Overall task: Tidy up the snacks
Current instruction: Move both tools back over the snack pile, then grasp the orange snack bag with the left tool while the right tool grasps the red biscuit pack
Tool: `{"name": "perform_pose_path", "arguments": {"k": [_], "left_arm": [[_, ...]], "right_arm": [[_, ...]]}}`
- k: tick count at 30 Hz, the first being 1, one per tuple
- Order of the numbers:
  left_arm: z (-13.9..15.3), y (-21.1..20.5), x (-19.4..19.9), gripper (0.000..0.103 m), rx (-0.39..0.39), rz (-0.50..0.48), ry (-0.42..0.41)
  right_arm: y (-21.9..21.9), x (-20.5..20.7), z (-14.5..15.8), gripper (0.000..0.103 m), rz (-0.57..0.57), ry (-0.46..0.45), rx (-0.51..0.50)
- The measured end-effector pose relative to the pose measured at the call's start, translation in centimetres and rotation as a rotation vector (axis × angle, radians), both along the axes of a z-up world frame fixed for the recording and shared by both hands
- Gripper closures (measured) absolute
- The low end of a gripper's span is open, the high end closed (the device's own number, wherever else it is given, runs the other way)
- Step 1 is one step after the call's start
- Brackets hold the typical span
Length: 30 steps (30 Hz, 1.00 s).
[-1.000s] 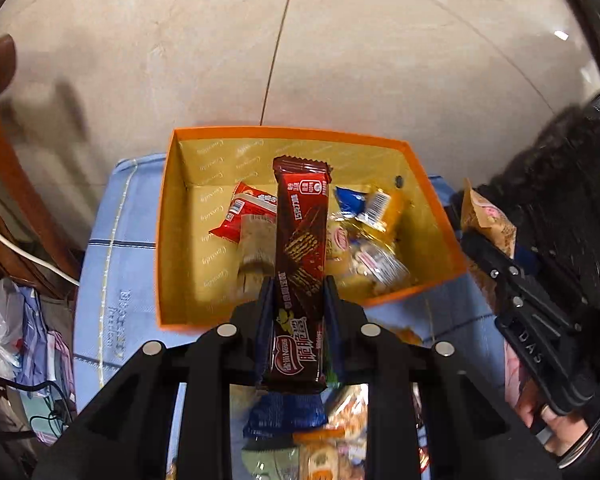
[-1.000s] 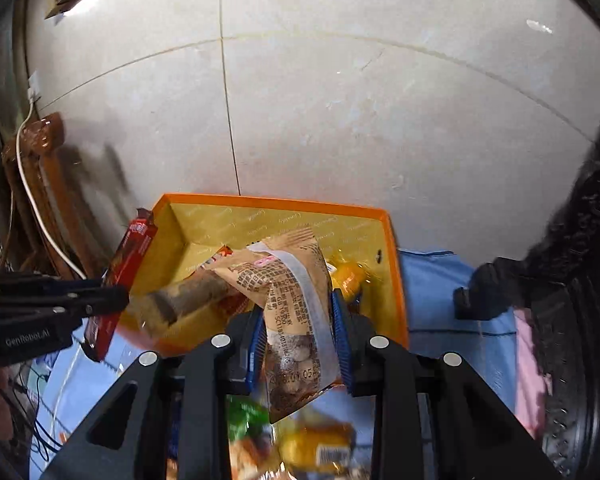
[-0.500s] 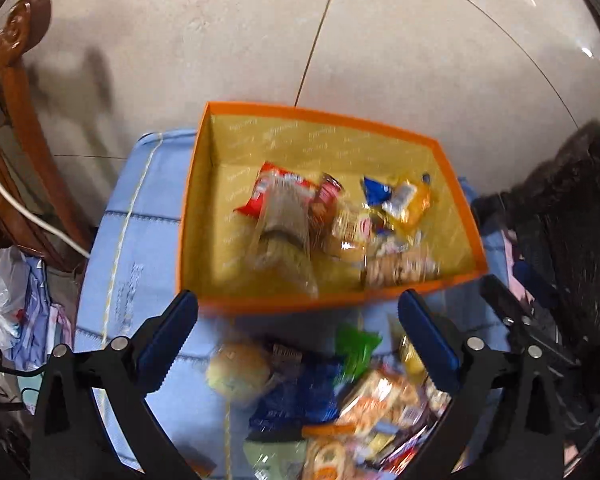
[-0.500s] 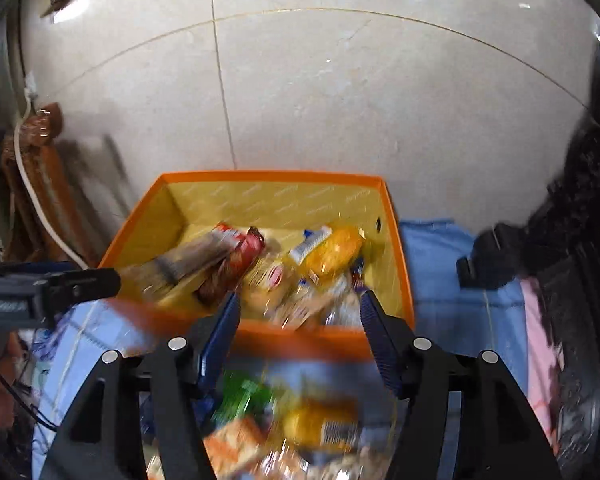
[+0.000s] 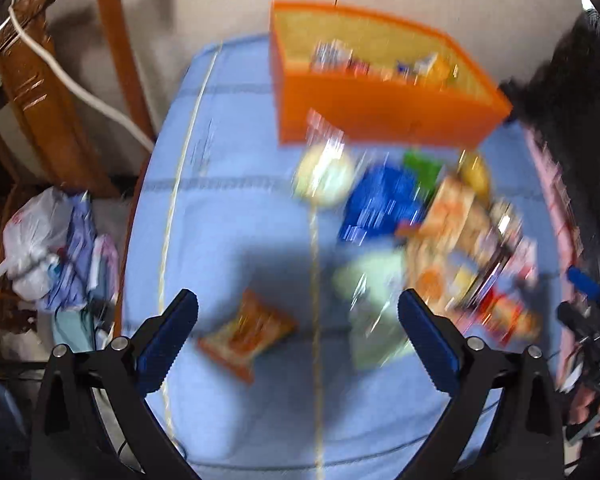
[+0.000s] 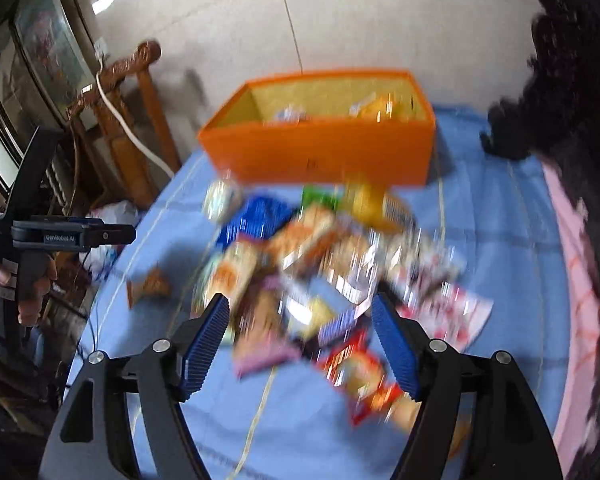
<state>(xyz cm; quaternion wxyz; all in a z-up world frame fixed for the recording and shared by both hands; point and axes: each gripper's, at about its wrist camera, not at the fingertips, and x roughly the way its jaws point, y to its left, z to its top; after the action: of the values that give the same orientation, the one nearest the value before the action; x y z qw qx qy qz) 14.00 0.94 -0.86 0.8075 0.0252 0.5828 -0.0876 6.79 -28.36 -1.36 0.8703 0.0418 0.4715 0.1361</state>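
Note:
An orange box point(image 5: 384, 114) with several snacks inside stands at the far end of a blue cloth point(image 5: 236, 208); it also shows in the right wrist view point(image 6: 320, 152). A blurred pile of snack packets point(image 5: 452, 240) lies in front of it, also in the right wrist view point(image 6: 328, 280). A lone orange packet point(image 5: 246, 334) lies to the left, just ahead of my left gripper point(image 5: 298, 338), which is open and empty. My right gripper point(image 6: 300, 340) is open and empty above the near part of the pile.
A wooden chair point(image 5: 40, 72) with a white cable stands left of the cloth. Plastic bags point(image 5: 44, 252) lie on the floor below it. A dark furry item point(image 6: 560, 92) sits at the right. The left gripper point(image 6: 64, 236) shows at the left of the right wrist view.
Both grippers let go of their snacks into the box, the left a brown bar and the right a tan packet. Both then opened wide and pulled back over the pile.

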Motion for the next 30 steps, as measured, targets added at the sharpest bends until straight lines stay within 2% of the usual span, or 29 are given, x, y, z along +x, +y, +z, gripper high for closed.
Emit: {"name": "perform_pose_path", "arguments": {"k": [2,6,11,13,15,24,25,27,30], "left_arm": [[-1.7,0.2,-1.8,0.005,0.053,-0.022,0.016],[-3.8,0.1,-3.0,0.005,0.120,-0.085,0.009],[-6.3,1.1,-2.7,0.006,0.121,-0.094,0.005],[-7.6,1.5,-2.0,0.010,0.148,-0.083,0.030],[-8.6,1.8,-1.6,0.021,0.141,-0.088,0.057],[-11.5,1.4,-1.3,0.023,0.175,-0.110,0.098],[-11.5,1.4,-1.3,0.027,0.165,-0.108,0.094],[-11.1,1.7,-1.2,0.061,0.104,-0.107,0.086],[-10.6,1.9,-1.1,0.071,0.113,-0.097,0.085]], "right_arm": [[0.3,-1.0,-0.6,0.029,0.002,0.023,0.004],[0.7,-2.3,-0.8,0.029,-0.002,0.051,0.038],[1.0,-3.7,-0.1,0.029,-0.011,0.049,0.056],[0.7,-4.0,-0.1,0.029,-0.024,0.056,0.053],[0.5,-4.5,-0.2,0.029,-0.034,0.061,0.051],[-1.0,-6.4,-0.9,0.029,-0.107,0.085,0.040],[-1.2,-6.6,-1.0,0.029,-0.116,0.088,0.039],[-1.4,-6.6,-1.3,0.029,-0.127,0.094,0.041],[-1.8,-6.5,-2.1,0.029,-0.141,0.109,0.032]]}}
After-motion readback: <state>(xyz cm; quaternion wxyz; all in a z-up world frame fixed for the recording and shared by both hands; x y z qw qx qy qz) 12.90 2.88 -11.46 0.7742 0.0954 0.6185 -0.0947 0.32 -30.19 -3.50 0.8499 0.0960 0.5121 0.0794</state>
